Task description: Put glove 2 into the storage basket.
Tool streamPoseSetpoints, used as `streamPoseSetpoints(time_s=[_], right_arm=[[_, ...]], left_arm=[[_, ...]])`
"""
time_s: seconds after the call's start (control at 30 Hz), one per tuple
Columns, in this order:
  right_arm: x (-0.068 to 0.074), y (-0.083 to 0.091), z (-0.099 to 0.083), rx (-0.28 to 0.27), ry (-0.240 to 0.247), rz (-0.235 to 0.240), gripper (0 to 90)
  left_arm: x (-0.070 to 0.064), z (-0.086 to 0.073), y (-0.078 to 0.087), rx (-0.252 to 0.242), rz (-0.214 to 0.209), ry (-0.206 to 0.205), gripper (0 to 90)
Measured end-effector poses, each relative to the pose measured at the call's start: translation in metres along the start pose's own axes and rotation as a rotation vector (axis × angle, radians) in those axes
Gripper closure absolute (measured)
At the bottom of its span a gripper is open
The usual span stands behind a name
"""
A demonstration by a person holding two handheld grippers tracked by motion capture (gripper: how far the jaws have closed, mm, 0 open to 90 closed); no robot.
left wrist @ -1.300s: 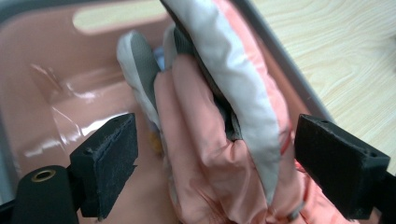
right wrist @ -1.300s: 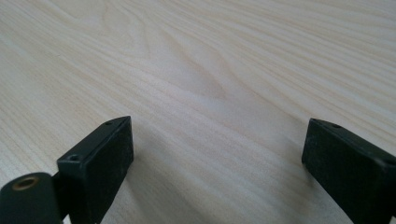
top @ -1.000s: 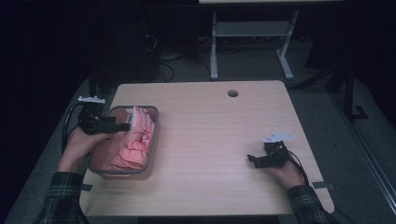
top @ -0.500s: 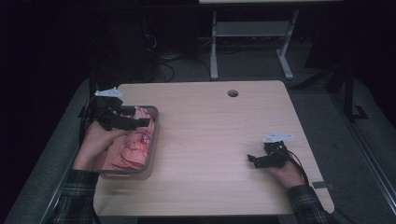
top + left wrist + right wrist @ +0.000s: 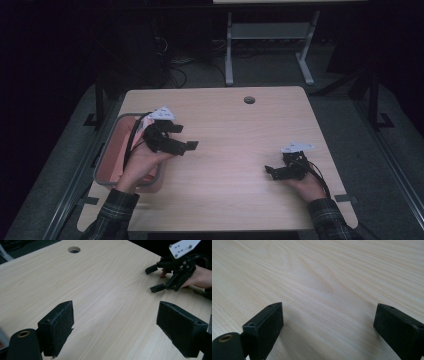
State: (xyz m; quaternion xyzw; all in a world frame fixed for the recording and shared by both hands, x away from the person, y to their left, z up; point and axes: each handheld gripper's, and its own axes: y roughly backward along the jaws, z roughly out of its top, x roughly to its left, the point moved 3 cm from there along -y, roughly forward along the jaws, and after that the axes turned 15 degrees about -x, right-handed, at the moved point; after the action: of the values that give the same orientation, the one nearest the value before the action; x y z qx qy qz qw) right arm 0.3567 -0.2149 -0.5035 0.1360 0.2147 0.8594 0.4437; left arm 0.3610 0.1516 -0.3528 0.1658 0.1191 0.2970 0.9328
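My left gripper (image 5: pixel 186 136) is held just above the wooden table (image 5: pixel 235 125), right of a grey tray (image 5: pixel 101 156). It is open, and the left gripper view shows bare wood between its jaws (image 5: pixel 116 315). The tray holds pink material (image 5: pixel 112 162), partly hidden by my left hand. My right gripper (image 5: pixel 270 173) rests low near the table's front right, open and pointing left. In the right gripper view its jaws (image 5: pixel 328 312) stand wide apart over bare wood. The left gripper view also shows the right gripper (image 5: pixel 153 278) farther off, held by a hand.
A round cable hole (image 5: pixel 249 100) sits near the table's far edge. The tray overhangs the table's left edge. A white table frame (image 5: pixel 267 35) and cables lie on the dark floor beyond the table.
My left gripper has moved right, from over the tray out above the table, with nothing in it. The right gripper has stayed where it was.
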Motion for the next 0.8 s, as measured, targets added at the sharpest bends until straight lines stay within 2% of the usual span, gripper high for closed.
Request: streamPoseSetpoints(time_s=[0.03, 0.17, 0.33, 0.4, 0.5, 0.53, 0.6, 0.63, 0.8], right_arm=[[0.0, 0.0, 0.0, 0.0, 0.0, 0.0, 8.4], [0.0, 0.0, 0.0, 0.0, 0.0, 0.0, 8.4], [0.0, 0.0, 0.0, 0.0, 0.001, 0.0, 8.5], [0.0, 0.0, 0.0, 0.0, 0.001, 0.0, 8.4], [0.0, 0.0, 0.0, 0.0, 0.001, 0.0, 8.4], [0.0, 0.0, 0.0, 0.0, 0.001, 0.0, 8.4], [0.0, 0.0, 0.0, 0.0, 0.001, 0.0, 8.4], [0.0, 0.0, 0.0, 0.0, 0.001, 0.0, 8.5], [0.0, 0.0, 0.0, 0.0, 0.001, 0.0, 8.4]], left_arm=[[-0.003, -0.003, -0.005, -0.001, -0.002, -0.015, 13.9], [-0.013, -0.014, -0.018, -0.006, -0.007, -0.028, 14.0], [-0.025, -0.036, -0.037, 0.016, -0.017, -0.051, 14.0], [-0.027, -0.039, -0.039, 0.017, -0.017, -0.052, 14.0], [-0.033, -0.05, -0.047, 0.031, -0.023, -0.067, 14.0], [-0.036, -0.058, -0.052, 0.049, -0.041, -0.071, 14.0], [-0.038, -0.061, -0.055, 0.045, -0.039, -0.062, 14.0], [-0.039, -0.066, -0.058, 0.061, -0.044, -0.083, 14.0], [-0.045, -0.084, -0.071, 0.104, -0.05, -0.101, 14.1]])
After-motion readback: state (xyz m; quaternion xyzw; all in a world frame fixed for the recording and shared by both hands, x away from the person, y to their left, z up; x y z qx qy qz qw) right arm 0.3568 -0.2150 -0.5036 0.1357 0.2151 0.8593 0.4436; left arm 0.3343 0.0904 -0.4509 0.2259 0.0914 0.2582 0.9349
